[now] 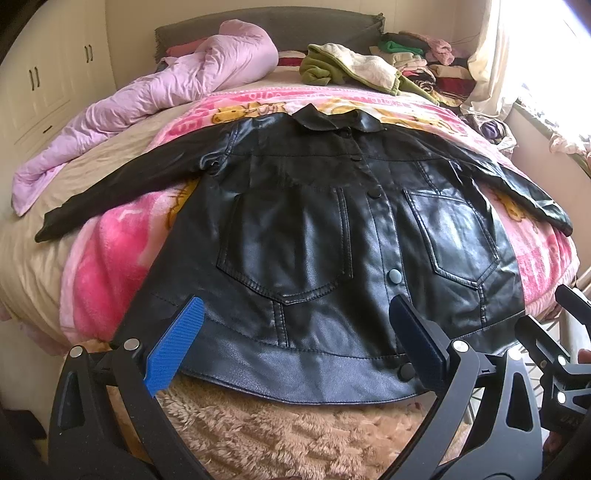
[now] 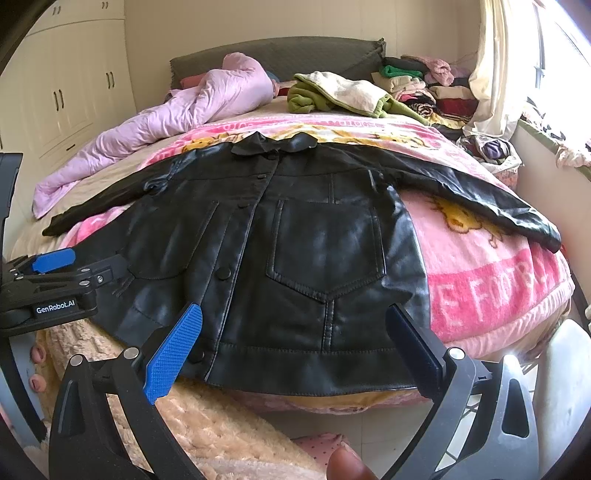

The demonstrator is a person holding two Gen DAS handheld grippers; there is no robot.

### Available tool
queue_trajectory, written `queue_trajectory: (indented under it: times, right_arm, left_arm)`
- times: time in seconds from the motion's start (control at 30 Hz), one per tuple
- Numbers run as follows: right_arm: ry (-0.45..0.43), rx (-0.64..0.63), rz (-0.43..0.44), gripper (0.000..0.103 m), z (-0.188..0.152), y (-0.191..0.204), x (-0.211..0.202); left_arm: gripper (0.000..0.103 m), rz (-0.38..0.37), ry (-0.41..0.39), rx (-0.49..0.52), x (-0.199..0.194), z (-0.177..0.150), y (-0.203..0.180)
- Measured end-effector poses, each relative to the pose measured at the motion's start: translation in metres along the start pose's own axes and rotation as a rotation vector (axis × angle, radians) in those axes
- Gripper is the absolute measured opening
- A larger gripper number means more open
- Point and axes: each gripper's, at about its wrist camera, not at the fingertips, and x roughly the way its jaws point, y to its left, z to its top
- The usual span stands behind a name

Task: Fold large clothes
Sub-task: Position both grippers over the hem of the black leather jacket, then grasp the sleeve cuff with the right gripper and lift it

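Left wrist view: bed (image 1: 33,258) is filling most of the frame, pink cartoon blanket (image 1: 110,258) lying over it, fuzzy tan throw (image 1: 295,435) hanging off the foot edge. Black leather jacket (image 1: 332,229) is lying flat, front up, snapped shut, on the blanket; collar is pointing at the headboard (image 1: 266,26), hem is overhanging the near edge onto the throw. Both sleeves are spreading out sideways: the left one is reaching onto the beige sheet, the right one is running toward the bed's right edge. Bare blanket is showing on both sides of the jacket body.

Lilac duvet (image 1: 166,92) is bunching along the far left, a green and cream garment (image 1: 343,66) is sitting beyond the collar, and a stack of folded clothes (image 1: 424,62) is piling at the far right by the curtain (image 1: 491,55). Wardrobe (image 1: 44,81) is standing at the left.

Left gripper (image 1: 295,343) is hovering above the hem, jaws spread wide, gripping nothing. Right gripper (image 2: 295,347) is doing the same over the right half of the hem, wide apart, empty.

Right wrist view only: left gripper's body with GenRobot.AI label (image 2: 55,309) is showing at the left edge, plus floor (image 2: 332,421) below the bed foot and a fingertip (image 2: 343,465) at the bottom. Left wrist view only: more of the throw.
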Motion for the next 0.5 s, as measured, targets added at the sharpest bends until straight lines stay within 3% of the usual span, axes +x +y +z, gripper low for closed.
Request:
queue_trajectory:
  times: [0.33, 0.5]
  right_arm:
    - [-0.003, 0.003, 0.018, 0.099, 0.004, 0.002, 0.002]
    - [-0.016, 0.012, 0.045, 0.099, 0.026, 0.0, 0.008]
  left_arm:
    - [0.094, 0.008, 0.005, 0.004, 0.002, 0.005, 0.0]
    - [0.094, 0.008, -0.001, 0.015, 0.005, 0.018, -0.001]
